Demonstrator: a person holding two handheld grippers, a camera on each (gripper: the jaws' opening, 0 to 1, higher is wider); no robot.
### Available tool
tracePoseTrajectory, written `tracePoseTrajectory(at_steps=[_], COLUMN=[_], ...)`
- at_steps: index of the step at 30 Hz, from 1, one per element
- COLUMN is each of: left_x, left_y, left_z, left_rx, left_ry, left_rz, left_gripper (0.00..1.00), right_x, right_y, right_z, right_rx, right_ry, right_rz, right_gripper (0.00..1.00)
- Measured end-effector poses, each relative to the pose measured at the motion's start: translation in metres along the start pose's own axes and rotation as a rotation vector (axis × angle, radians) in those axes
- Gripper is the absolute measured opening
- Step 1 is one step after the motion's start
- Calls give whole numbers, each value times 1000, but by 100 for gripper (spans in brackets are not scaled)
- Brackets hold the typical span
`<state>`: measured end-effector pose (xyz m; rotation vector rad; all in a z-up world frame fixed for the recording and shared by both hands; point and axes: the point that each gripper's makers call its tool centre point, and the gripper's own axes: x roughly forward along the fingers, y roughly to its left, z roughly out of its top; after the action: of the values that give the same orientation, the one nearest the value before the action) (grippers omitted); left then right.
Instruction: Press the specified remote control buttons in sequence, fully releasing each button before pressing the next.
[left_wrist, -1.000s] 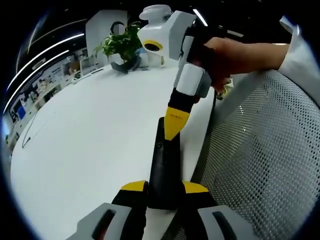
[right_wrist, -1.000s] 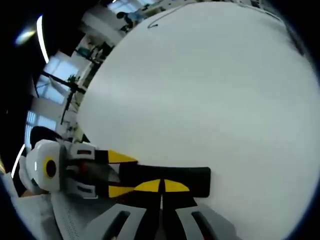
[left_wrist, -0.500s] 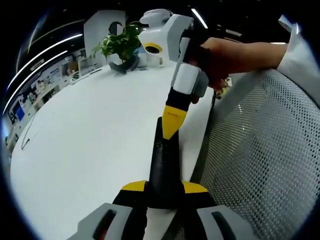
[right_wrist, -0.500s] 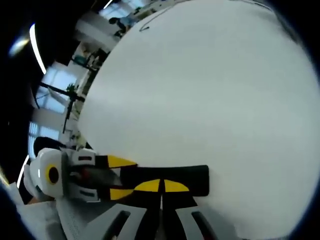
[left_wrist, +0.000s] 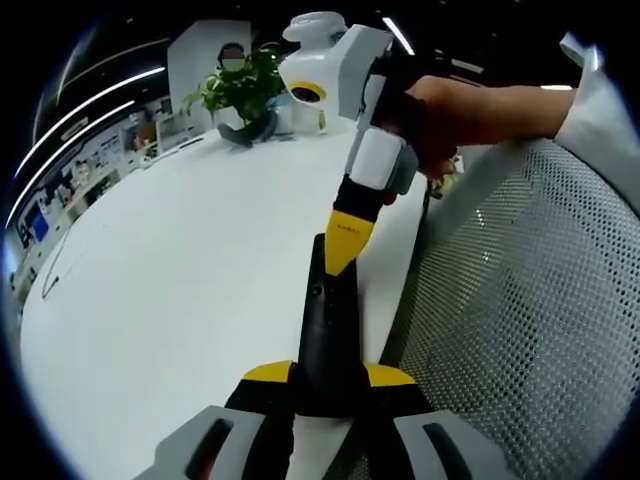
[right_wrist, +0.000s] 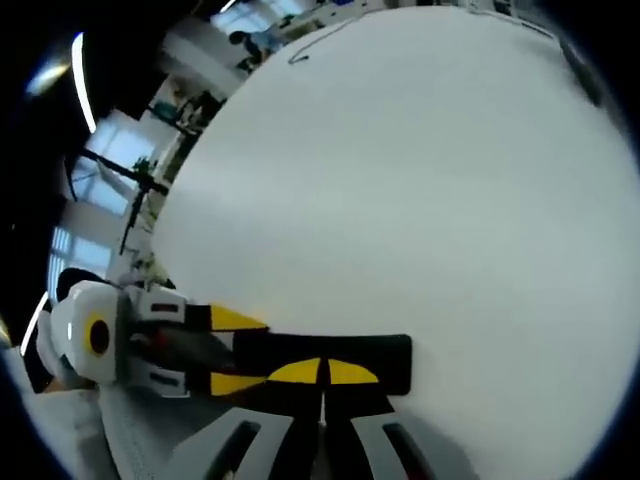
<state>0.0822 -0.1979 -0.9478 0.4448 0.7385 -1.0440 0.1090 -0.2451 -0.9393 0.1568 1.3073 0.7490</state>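
— Remote (left_wrist: 327, 330): where is it?
— On the white table (left_wrist: 180, 280), near its edge, its near end clamped in the left gripper (left_wrist: 328, 376).
— And the right gripper (left_wrist: 350, 240)?
— Jaws together, tip on the remote. Press straight down, then lift fully clear.
— Surfaces?
— Slim, matte black bar; smooth tabletop; perforated mesh chair (left_wrist: 520, 320) beside.

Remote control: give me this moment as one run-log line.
remote control: on white table, near edge | left tool: shut on remote control | right tool: shut, tip on remote control's far end

left gripper (left_wrist: 328, 375) clamped, right gripper (right_wrist: 322, 372) closed, tips pointing down
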Motion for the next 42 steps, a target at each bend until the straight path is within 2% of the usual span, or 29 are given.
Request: tracePoseTrajectory(at_steps=[3,8,11,18,22,27,30,38,42], left_x=[0,1,1,1,1,1,2,2,2], left_y=[0,0,0,0,0,0,1,1,1], left_z=[0,0,0,1,1,1,1,0,1], left_rx=[2,2,2,1,-2,-1,-3,-6,-3], left_ry=[-2,-7,-6,-3,-3,-3,0,6,6], left_rz=[1,2,1,4,4,3,4,6,5], left_gripper=[24,24,24,24,24,24,24,25,25], right_x=[1,0,1,3,4,2,1,-2,-7], right_y=[1,1,1,0,1,-2,-2,-2,-4], right_z=[0,0,0,1,0,0,0,-1,1], right_rx=[-44,-36,-144,-155,-219,-206,-181,-139,-99], right_ry=[1,8,27,64,98,77,34,44,20], right_rz=[-27,-29,-97,-141,-205,-194,-174,-156,-135], right_gripper=[0,0,0,0,0,0,0,0,0])
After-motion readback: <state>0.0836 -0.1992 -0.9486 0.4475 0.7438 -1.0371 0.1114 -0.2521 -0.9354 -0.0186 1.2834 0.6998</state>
